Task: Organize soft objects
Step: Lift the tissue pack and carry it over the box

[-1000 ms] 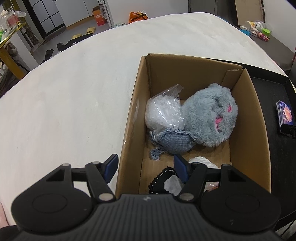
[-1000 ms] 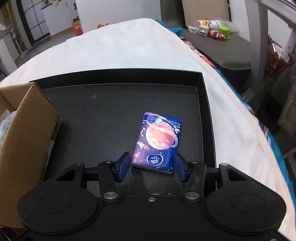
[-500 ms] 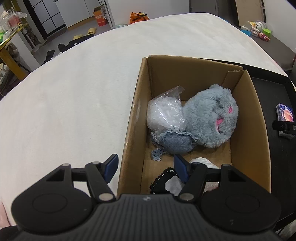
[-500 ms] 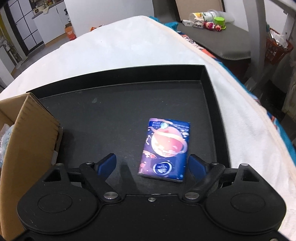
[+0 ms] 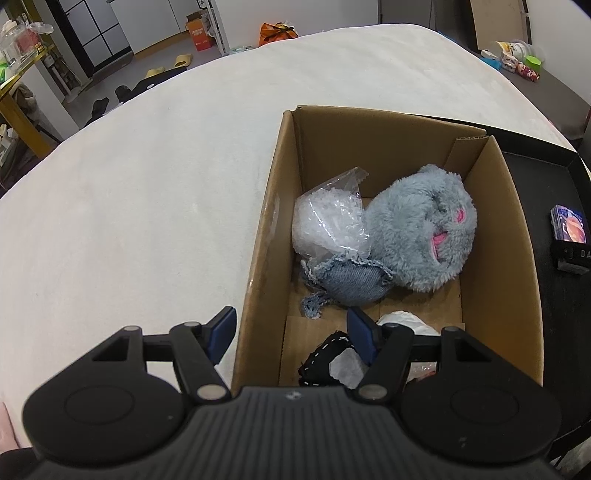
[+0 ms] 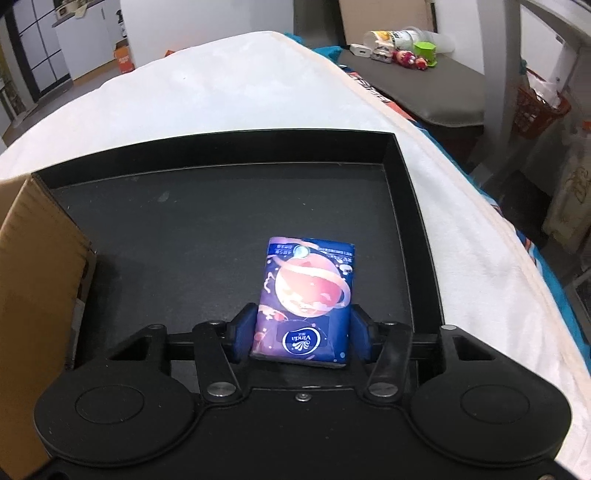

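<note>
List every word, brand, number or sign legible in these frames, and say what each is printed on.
"Vinda": blue oval logo on the tissue pack between the right claw fingers, printed upside down in the right wrist view.
Small print along the pack's far edge: too small to read.
"DA", cut off at the frame edge: black part beside the pack in the left wrist view.
Orange carton on the floor: print blurred.

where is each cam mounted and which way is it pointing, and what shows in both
Left wrist: sits on the left gripper, looks forward and down into the cardboard box; its open blue fingers show.
Right wrist: sits on the right gripper, looks forward and down over the black tray; its fingers flank the tissue pack.
Shared: box, tray, tissue pack and the white cover.
</note>
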Tool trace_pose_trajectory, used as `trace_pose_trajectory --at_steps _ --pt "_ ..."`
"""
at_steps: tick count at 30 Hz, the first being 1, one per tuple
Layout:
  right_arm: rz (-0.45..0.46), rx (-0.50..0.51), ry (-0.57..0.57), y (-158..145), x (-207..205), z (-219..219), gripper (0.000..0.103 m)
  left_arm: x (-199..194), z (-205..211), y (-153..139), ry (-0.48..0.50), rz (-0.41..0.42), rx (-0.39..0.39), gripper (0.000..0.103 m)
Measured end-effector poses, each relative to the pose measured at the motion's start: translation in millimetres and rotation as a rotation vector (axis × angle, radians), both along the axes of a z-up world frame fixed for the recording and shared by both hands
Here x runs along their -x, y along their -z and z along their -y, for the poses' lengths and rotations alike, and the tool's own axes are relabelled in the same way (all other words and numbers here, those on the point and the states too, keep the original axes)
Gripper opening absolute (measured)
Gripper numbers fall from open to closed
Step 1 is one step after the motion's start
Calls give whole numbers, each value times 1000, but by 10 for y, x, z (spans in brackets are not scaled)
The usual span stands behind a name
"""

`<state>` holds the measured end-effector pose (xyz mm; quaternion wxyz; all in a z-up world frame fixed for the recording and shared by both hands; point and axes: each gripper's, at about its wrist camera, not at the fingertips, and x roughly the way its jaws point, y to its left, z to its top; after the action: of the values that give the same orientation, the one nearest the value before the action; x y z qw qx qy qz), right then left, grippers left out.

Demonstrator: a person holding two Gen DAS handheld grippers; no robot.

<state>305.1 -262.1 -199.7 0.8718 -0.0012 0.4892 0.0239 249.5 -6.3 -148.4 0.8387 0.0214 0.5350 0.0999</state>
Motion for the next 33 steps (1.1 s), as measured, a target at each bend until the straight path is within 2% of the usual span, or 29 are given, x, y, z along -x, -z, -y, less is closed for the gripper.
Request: trace_pose_trajectory --at_steps 4,12,33 --pt "-18 -36 8 -30 35 46 51 15 -23 4 0 1 3 65" --pt "16 -68 -22 -263 112 15 51 84 -147 -60 -19 22 29 64" --pt "135 -135 -172 -1019 365 -474 51 300 -355 -112 -34 63 126 61"
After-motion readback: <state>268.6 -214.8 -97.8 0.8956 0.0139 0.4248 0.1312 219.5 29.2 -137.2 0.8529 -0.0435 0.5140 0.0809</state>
